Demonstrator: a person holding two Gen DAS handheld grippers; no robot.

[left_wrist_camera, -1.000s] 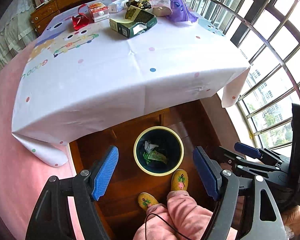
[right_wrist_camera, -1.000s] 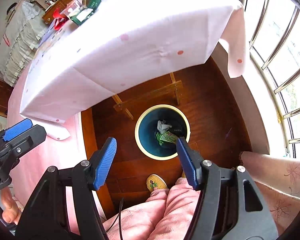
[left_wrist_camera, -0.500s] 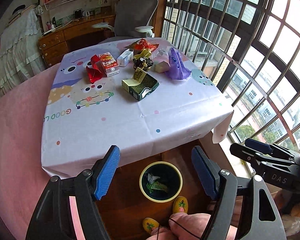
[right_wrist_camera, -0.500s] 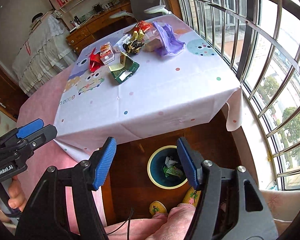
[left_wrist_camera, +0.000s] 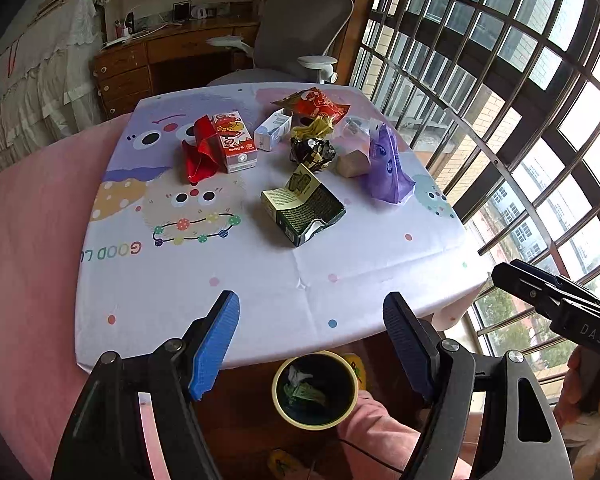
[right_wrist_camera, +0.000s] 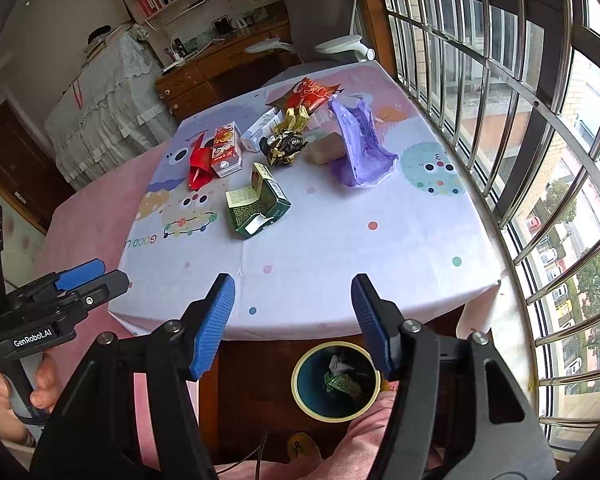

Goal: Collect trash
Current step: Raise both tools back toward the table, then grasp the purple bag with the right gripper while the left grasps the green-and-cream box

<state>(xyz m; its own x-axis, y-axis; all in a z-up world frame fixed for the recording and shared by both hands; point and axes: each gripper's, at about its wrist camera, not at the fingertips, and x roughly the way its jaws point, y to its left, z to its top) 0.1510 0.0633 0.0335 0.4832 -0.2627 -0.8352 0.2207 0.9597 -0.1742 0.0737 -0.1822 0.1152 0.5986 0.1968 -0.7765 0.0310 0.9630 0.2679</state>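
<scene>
A table (left_wrist_camera: 260,280) covered with a white cartoon-print cloth fills most of both views, with a pink bed surface along its left side and barred windows to its right. A grey office chair (left_wrist_camera: 300,28) stands at its far edge, in front of a wooden desk. On the floor just below the table's near edge sits a round bin (left_wrist_camera: 315,424) with a pale yellow rim, holding a crumpled white scrap and a green wrapper. The left gripper (left_wrist_camera: 311,344) hangs above that near edge, its blue-padded fingers spread wide and empty; the right gripper (right_wrist_camera: 293,320) is held beside it, likewise wide open with nothing between the pads. The trash lies grouped on the far half of the table: a purple plastic bag (left_wrist_camera: 386,168) on the right, an opened green box (left_wrist_camera: 302,208) nearest the grippers, a red carton (left_wrist_camera: 236,142) with a red wrapper (left_wrist_camera: 198,152) against its left side, an orange snack bag (left_wrist_camera: 314,104) at the back, a small white and blue carton (left_wrist_camera: 273,130), a crumpled black and gold wrapper (left_wrist_camera: 312,148), and a brown lump (left_wrist_camera: 353,164) touching the purple bag.
</scene>
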